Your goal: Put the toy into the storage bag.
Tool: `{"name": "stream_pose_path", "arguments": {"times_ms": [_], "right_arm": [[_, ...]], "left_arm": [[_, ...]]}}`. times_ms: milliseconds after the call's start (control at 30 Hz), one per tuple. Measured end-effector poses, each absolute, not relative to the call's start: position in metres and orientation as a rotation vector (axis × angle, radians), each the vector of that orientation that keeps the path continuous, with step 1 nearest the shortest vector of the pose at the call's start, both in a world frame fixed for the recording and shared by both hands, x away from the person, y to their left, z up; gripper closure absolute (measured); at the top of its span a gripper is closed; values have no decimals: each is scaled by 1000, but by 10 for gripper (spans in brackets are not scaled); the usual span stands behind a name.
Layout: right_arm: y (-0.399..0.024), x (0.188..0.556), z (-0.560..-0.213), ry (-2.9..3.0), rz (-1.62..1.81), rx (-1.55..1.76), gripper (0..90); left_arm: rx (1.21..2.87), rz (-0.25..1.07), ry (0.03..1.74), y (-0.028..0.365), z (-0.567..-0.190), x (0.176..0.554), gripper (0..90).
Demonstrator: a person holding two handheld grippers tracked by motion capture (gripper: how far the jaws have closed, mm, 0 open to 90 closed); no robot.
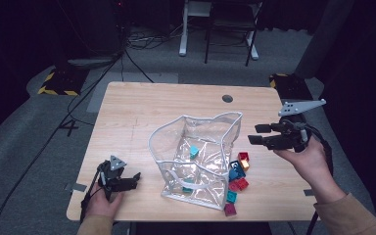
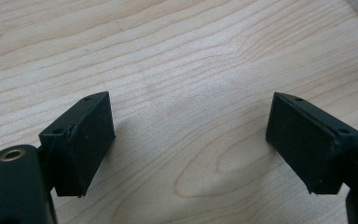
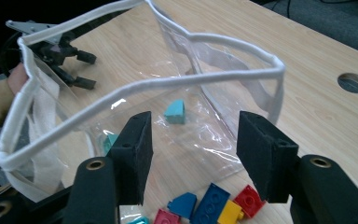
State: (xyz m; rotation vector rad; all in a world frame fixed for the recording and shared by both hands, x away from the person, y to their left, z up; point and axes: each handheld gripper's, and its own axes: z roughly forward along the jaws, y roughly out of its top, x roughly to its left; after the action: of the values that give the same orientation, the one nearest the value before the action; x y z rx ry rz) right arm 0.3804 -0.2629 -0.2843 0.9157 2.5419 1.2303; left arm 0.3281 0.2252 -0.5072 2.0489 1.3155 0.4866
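Note:
A clear plastic bag (image 1: 206, 131) with white trim stands open in the middle of the wooden table (image 1: 137, 112). Two teal bricks (image 1: 194, 152) lie inside it. Loose red, yellow, blue, teal and magenta bricks (image 1: 236, 172) lie against its right side. My right gripper (image 1: 254, 134) hovers right of the bag, open, nothing between its pads. In the right gripper view its jaws frame the bag's wall (image 3: 223, 88) and a teal brick (image 3: 175, 112), with the loose bricks (image 3: 210, 205) below. My left gripper (image 1: 134, 180) rests at the front left, open over bare wood (image 2: 191, 60).
A round cable hole (image 1: 227, 98) sits near the table's far right edge. The left half of the tabletop is bare wood. Beyond the table are cables on the grey floor (image 1: 127, 58) and the legs of a white desk (image 1: 182, 46).

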Motion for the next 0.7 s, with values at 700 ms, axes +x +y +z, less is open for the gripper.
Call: {"name": "stream_pose_path", "arguments": {"times_ms": [700], "right_arm": [[-291,397,-365,2461,1194,1085,456]], "left_arm": [[2046,489,1320,225,-507,328,156]]}}
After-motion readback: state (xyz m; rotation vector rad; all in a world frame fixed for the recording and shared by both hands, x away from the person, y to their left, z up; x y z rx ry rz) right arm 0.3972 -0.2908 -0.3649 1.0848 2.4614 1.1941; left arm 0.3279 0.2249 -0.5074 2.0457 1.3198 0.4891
